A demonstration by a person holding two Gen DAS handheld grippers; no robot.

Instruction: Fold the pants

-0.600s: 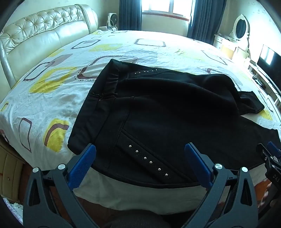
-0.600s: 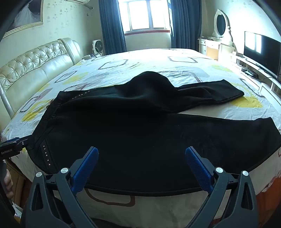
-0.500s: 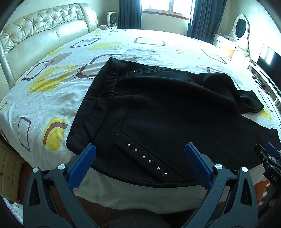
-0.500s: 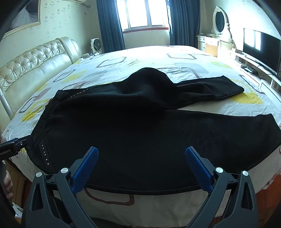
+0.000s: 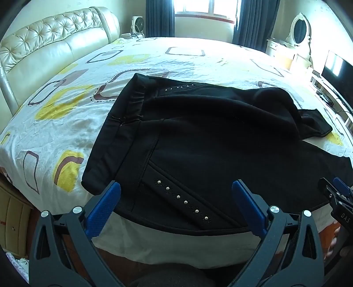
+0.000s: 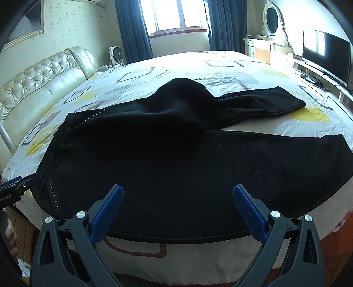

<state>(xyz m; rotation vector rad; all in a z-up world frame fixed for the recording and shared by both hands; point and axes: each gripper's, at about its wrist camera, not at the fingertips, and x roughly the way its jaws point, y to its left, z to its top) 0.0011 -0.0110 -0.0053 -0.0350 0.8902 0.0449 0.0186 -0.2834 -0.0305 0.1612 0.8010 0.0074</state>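
Note:
Black pants [image 5: 209,141] lie spread on the bed, waistband to the left, with silver studs along the pocket. In the right wrist view the pants [image 6: 176,159] show one leg lying flat toward the right and the other leg bunched up behind it. My left gripper [image 5: 176,189] is open and empty, just short of the pocket at the bed's near edge. My right gripper [image 6: 177,194] is open and empty, in front of the near leg's edge. The right gripper also shows at the right edge of the left wrist view [image 5: 339,194].
The bed [image 5: 66,123] has a white sheet with yellow and brown shapes and a padded cream headboard [image 5: 44,48] at the left. A dressing table with an oval mirror [image 6: 271,19] and a TV [image 6: 324,48] stand at the right. A window with dark curtains [image 6: 174,15] is at the back.
Both views have closed in slightly on the pants at the bed's near edge. The pants have not moved and both grippers stay open.

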